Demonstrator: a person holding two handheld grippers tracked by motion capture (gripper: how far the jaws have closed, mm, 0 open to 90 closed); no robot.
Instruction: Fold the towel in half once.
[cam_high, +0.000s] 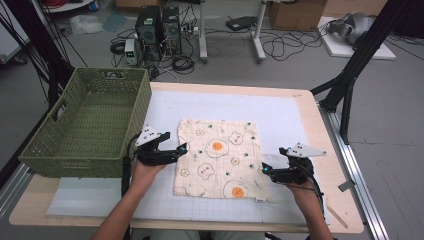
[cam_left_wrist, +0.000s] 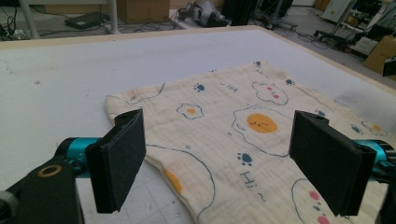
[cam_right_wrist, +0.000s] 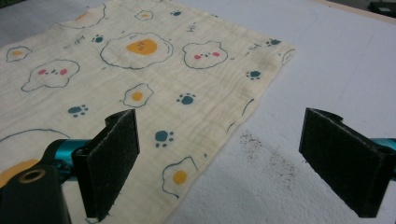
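Cables and computer towers clutter the floor behind a pale wooden desk (cam_high: 320, 150). At centre frame lies a cream square cloth printed with fried eggs (cam_high: 220, 157), flat. Left tongs (cam_high: 184, 148) and right tongs (cam_high: 265, 170) gape wide, empty, flanking its edges; seemingly pre-grasp, each must close on an edge next.
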